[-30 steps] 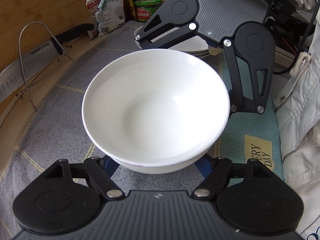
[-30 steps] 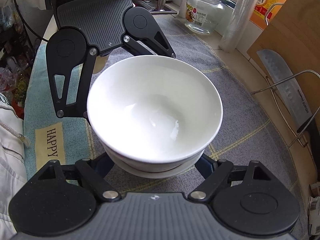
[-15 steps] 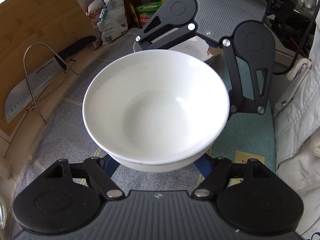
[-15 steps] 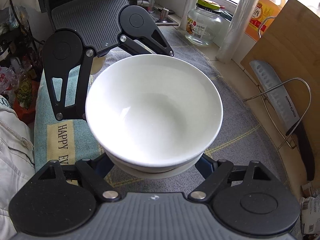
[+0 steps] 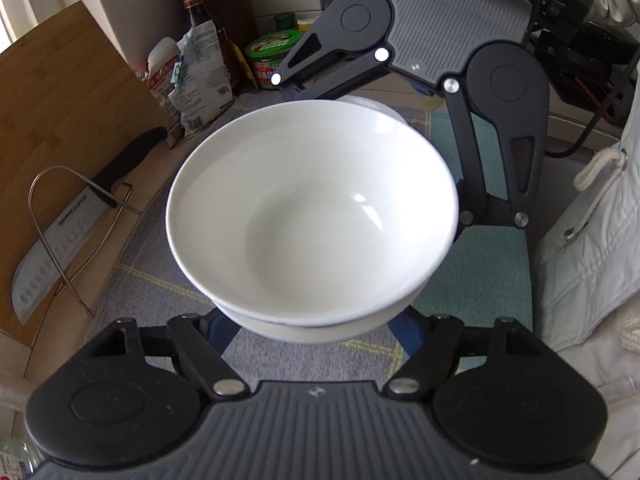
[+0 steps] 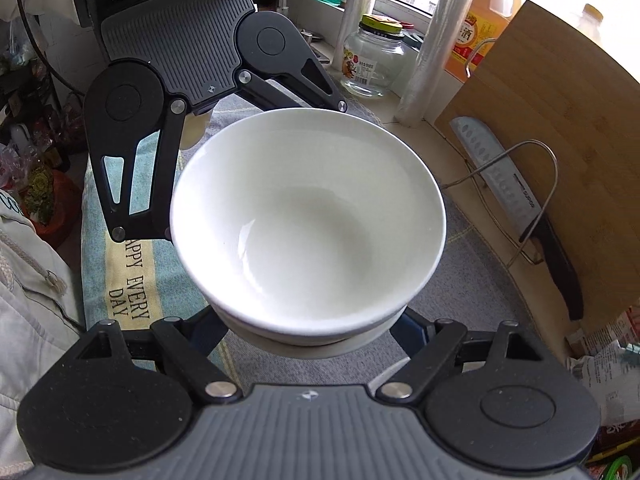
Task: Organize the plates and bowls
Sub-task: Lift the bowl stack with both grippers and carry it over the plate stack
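Mat (image 5: 152,280) lower now; both tongs raised bowls (image 5: 312,216).

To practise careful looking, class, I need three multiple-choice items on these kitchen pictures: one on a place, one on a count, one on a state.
1. Where is the knife? A in the bowl; B in the wire rack by the cutting board; C on the towel.
2. How many stacked bowls are held? A one; B two; C four.
3. The top bowl is: A empty; B full; C upside down.
Answers: B, the blade leans inside the wire loop; B, a second rim shows beneath; A, its inside is bare white.
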Demonstrator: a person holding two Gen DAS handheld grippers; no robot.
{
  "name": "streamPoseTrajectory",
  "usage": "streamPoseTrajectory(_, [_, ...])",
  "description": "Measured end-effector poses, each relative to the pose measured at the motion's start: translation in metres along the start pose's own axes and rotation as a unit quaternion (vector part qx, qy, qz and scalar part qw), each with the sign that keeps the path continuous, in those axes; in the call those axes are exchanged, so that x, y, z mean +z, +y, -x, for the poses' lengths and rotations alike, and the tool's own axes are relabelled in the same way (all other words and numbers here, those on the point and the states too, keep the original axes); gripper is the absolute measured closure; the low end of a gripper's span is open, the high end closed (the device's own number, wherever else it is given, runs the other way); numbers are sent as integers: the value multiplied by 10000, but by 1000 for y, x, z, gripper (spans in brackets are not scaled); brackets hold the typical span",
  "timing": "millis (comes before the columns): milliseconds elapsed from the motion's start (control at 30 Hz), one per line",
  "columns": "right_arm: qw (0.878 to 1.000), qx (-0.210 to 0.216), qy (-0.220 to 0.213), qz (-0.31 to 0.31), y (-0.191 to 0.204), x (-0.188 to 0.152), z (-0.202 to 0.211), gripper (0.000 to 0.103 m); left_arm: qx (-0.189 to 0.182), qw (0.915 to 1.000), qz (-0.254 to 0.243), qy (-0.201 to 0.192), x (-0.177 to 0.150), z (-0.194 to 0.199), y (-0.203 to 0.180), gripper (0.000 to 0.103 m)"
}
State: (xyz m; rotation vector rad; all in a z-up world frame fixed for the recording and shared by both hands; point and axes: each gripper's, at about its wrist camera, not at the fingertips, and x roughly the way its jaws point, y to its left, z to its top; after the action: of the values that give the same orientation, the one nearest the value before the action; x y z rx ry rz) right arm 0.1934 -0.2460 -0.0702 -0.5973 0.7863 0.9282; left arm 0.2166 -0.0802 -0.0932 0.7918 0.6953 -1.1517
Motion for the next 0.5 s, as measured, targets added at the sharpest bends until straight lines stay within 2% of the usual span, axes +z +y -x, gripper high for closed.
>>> streamPoseTrajectory(500, [9964,-646,253,-491,-48,-66,43,13,-277,9969,-676,-293,82,-55,7,25])
